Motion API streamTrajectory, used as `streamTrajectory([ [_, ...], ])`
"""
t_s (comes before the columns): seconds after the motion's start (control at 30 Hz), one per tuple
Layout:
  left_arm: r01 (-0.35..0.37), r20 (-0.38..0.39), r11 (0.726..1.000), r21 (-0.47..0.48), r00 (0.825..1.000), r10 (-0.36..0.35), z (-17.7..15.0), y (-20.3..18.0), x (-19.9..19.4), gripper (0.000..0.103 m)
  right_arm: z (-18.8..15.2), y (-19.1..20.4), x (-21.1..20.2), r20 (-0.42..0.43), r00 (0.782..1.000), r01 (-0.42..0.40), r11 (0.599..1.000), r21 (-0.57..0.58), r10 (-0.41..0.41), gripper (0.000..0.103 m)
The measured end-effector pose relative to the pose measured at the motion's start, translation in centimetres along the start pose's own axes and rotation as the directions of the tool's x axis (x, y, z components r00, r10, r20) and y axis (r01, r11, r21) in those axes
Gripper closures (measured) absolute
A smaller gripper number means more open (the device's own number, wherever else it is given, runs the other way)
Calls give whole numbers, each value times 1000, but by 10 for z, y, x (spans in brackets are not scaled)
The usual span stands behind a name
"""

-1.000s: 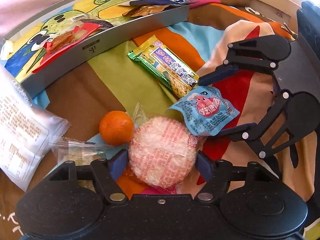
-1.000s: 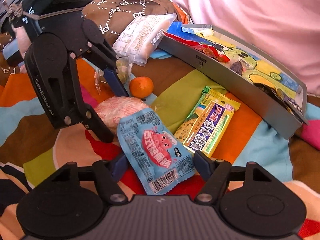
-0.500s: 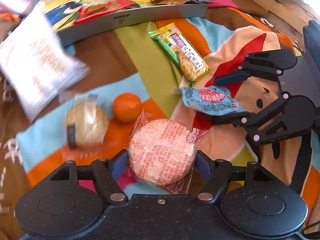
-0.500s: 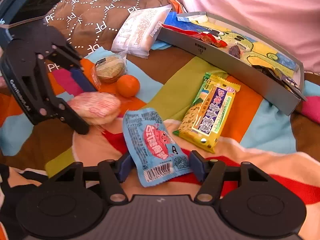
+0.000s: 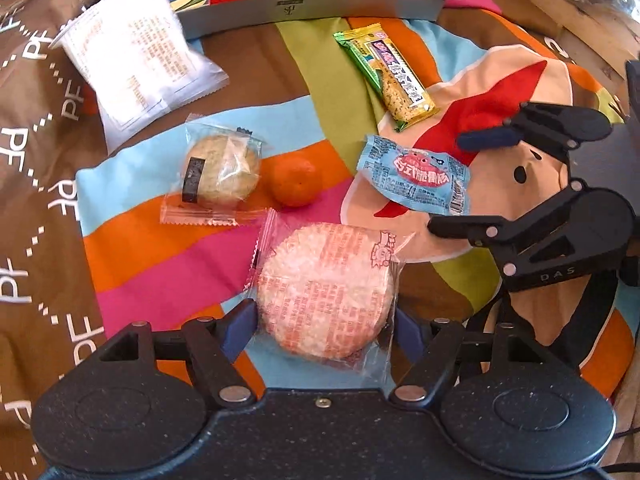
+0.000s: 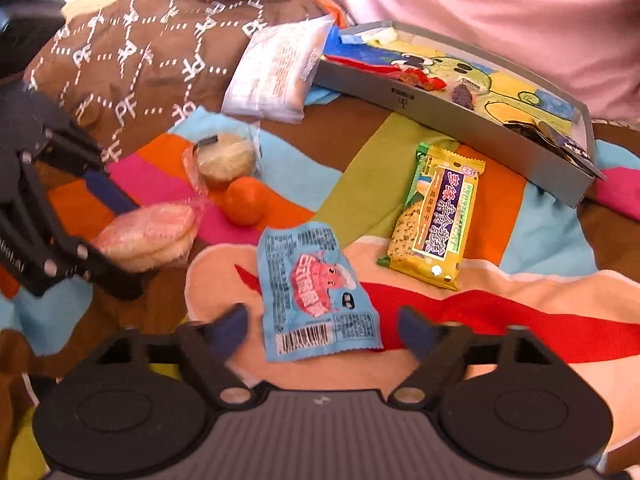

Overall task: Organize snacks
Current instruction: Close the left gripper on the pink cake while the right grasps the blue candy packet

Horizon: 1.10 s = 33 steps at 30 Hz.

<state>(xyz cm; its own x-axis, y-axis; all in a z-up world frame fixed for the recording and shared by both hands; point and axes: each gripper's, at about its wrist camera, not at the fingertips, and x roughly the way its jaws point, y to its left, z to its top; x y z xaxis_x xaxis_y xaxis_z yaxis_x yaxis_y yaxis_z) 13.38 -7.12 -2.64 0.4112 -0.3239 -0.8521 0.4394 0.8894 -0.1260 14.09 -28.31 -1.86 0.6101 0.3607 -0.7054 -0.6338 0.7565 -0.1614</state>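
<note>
Hiding tray contents: white packet.

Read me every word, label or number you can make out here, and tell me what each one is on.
"PF", repeated: brown cloth.
"DAS": right gripper frame, seen by the left wrist camera.
"SUSHI BISCUIT": yellow-green bar; its large characters are not Latin script.
Blue packet: barcode and fine print unreadable.
White pouch, rice cracker, tray emblem: too blurred.
</note>
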Motion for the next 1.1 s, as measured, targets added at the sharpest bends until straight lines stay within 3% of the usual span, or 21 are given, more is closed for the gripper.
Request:
streamTrajectory([
  [0.27, 15, 3, 999, 49, 1000, -15, 9, 4, 9, 13, -3, -11, 17, 38, 998, -47, 998, 42, 45, 9],
  [0.63, 35, -8, 991, 126, 999, -35, 17, 10, 18, 5, -6, -5, 21, 67, 997, -43, 999, 13, 42, 11],
  [0.83, 30, 15, 993, 117, 999, -32, 15, 10, 17, 9, -6, -1, 19, 71, 996, -61, 998, -4, 61, 21],
  [1.0, 28, 44, 994, 106, 999, -33, 11, 12, 12, 18, -5, 0, 18, 68, 995, -80, 997, 2, 79, 33],
  [1.1, 28, 58, 994, 104, 998, -34, 10, 12, 10, 23, -6, 5, 16, 76, 995, -66, 998, -9, 67, 34],
])
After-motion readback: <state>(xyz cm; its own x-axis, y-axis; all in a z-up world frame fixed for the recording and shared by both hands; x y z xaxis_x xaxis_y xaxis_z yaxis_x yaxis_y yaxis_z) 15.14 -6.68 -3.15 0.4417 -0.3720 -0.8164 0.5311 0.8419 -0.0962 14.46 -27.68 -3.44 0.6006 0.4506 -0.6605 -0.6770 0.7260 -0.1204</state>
